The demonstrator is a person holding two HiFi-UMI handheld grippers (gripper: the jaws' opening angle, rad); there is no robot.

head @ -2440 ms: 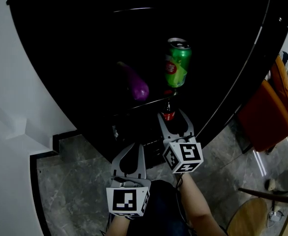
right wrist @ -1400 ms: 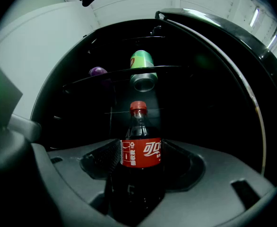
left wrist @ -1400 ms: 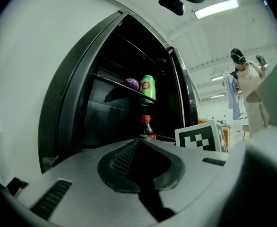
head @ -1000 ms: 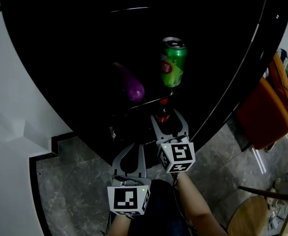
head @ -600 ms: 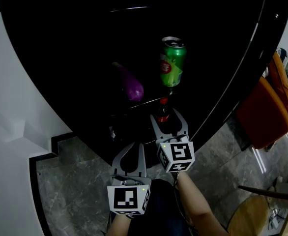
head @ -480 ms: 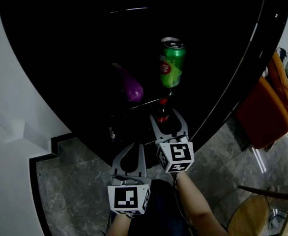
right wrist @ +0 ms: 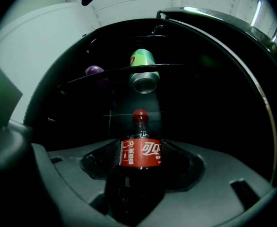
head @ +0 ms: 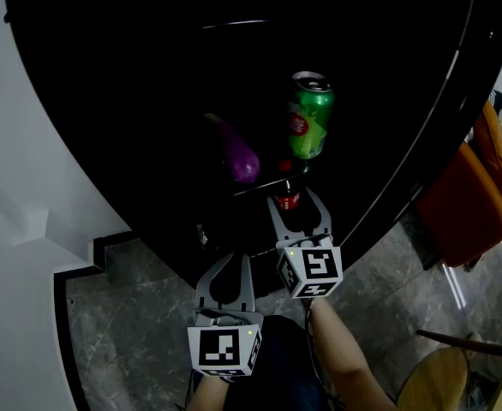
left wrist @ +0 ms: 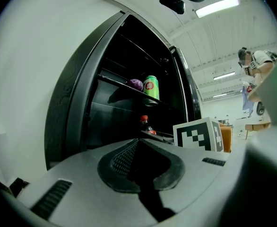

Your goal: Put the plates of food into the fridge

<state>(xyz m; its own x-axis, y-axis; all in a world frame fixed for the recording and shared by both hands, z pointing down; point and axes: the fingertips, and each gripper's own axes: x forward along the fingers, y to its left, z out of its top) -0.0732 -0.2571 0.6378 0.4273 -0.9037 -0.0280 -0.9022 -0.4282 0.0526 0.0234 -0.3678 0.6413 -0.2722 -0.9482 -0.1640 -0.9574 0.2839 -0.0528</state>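
Open fridge (head: 131, 75): my right gripper (head: 294, 205) clamps a cola bottle (right wrist: 139, 155) at its lower level, while my left gripper (head: 236, 257) hangs closed and empty. No plates of food show; next I judge: release the bottle, fetch plates.

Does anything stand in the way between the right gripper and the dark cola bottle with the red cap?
Nothing visible does: the dark plastic cola bottle with red cap and label already stands between the jaws of the right gripper, which close on its label.
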